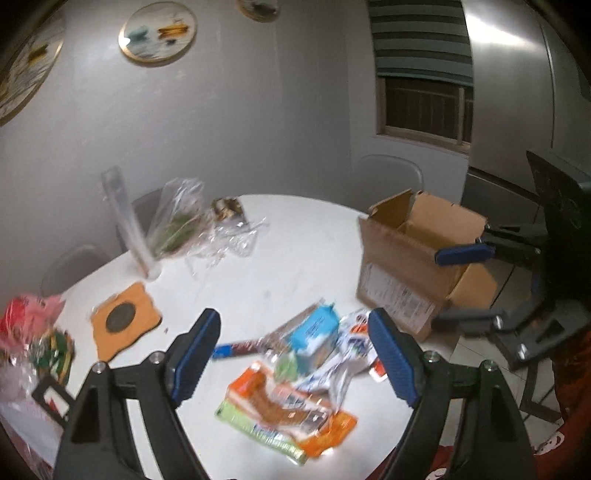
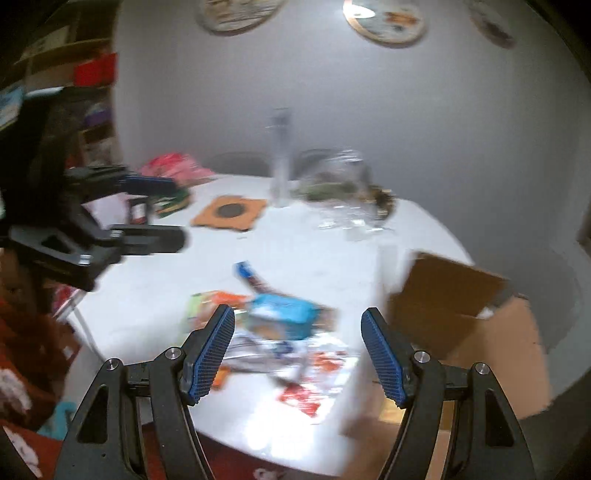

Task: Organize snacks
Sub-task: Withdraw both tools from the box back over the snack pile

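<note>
Both tools hang wide apart and empty: left tool (image 1: 293,354), right tool (image 2: 297,350). The snack packets (image 1: 295,369) lie heaped near the table's (image 1: 295,236) front edge; a careless grab could shove some off, short of the cardboard box (image 1: 417,258).

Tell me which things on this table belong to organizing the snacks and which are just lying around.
Belong to the job:
- pile of snack packets
- blue carton
- open cardboard box

Just lying about:
- orange coaster
- clear plastic bag with greens
- tall clear tube
- round wall plates
</note>
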Demonstrator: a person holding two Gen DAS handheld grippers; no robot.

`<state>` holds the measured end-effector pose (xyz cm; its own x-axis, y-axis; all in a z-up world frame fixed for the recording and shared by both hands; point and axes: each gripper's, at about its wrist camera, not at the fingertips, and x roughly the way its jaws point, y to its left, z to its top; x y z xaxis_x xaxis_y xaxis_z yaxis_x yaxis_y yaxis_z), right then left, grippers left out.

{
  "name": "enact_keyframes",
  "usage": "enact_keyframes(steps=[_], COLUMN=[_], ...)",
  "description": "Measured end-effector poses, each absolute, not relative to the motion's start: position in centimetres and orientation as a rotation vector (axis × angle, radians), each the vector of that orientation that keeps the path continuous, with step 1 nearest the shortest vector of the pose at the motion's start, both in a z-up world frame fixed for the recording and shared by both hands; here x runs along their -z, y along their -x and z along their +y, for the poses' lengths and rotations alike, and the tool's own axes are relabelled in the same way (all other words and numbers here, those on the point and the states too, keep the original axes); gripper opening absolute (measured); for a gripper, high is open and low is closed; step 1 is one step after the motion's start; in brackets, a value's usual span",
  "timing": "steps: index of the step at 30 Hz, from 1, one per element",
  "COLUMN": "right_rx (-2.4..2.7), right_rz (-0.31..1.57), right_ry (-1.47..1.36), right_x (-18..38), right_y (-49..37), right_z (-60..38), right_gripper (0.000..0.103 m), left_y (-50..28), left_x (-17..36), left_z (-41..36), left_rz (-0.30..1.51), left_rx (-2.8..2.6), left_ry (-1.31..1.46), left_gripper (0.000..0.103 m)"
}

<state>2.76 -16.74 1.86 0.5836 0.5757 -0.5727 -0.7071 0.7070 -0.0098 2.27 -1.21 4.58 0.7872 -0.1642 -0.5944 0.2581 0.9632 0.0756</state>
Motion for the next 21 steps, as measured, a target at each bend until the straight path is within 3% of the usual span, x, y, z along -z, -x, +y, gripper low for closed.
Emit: enact_keyframes(steps=[4, 10, 21], right_rx=[-0.814, -0.746, -0.665], right_rz=[0.613, 0.657, 0.731], right_ry=[0.255, 0.248, 0.164], right_x=[1.1, 6.3, 12.3], right_y=[-2.0, -3.5, -8.1], right_z=[-13.4, -11.5, -11.6], right_gripper=[0.087, 0.094, 0.095], left_y=[-1.1, -1.3, -3.0], left_x=[-1.7, 3.2, 9.4], left_z=[1.1, 3.5, 5.1], left_rz=[0.635, 0.682, 0.768], left_rx=[0.174, 0.142, 0.098], left_ry=[-0.127, -0.050, 0.116], left_gripper=[0.079, 0.080, 0.080])
